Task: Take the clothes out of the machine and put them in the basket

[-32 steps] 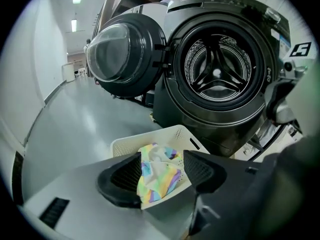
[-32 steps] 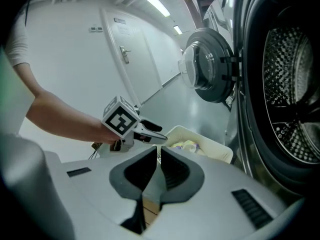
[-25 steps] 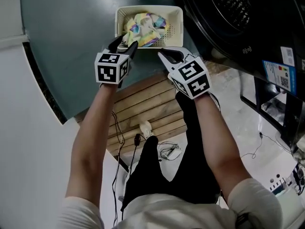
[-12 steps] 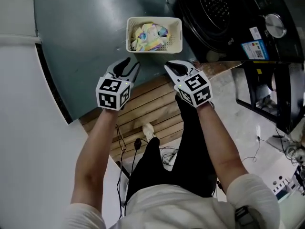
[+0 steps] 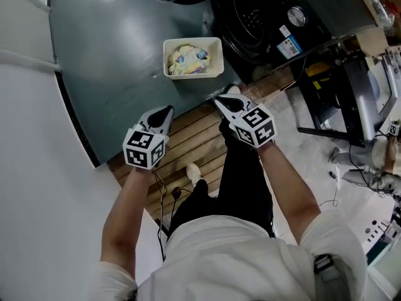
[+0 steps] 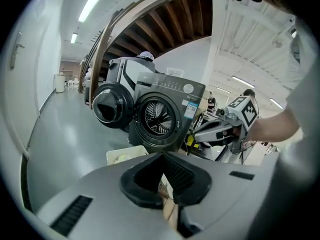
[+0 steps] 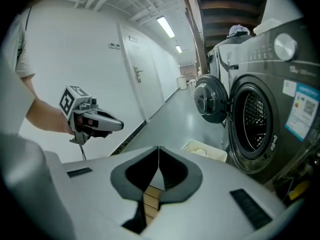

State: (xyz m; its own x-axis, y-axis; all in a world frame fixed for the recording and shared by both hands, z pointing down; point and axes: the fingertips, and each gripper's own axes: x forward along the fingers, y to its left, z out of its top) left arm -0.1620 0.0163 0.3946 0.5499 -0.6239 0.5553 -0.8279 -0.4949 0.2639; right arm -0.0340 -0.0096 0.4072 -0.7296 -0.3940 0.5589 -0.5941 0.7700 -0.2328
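The white basket (image 5: 214, 58) stands on the grey floor beside the dark washing machine (image 5: 263, 17) and holds a heap of pale colourful clothes (image 5: 183, 59). My left gripper (image 5: 166, 110) hangs well short of the basket; its jaws have just closed with nothing between them. My right gripper (image 5: 219, 100) is level with it, also shut and empty. In the left gripper view, beyond the shut left gripper (image 6: 162, 156), stand the machine's bare drum (image 6: 157, 116), its open door (image 6: 107, 106) and the basket (image 6: 125, 155). The right gripper view shows the basket (image 7: 205, 151) below the drum (image 7: 252, 119).
Wooden slats (image 5: 194, 137) lie under both grippers, with cables (image 5: 182, 193) on the floor by the person's legs. Dark metal racks and equipment (image 5: 351, 93) crowd the right side. A white wall (image 5: 37, 137) runs along the left.
Both grippers have risen and drawn back from the basket. The left jaws, open over the clothes a second ago, have shut. The clothes stay in the basket.
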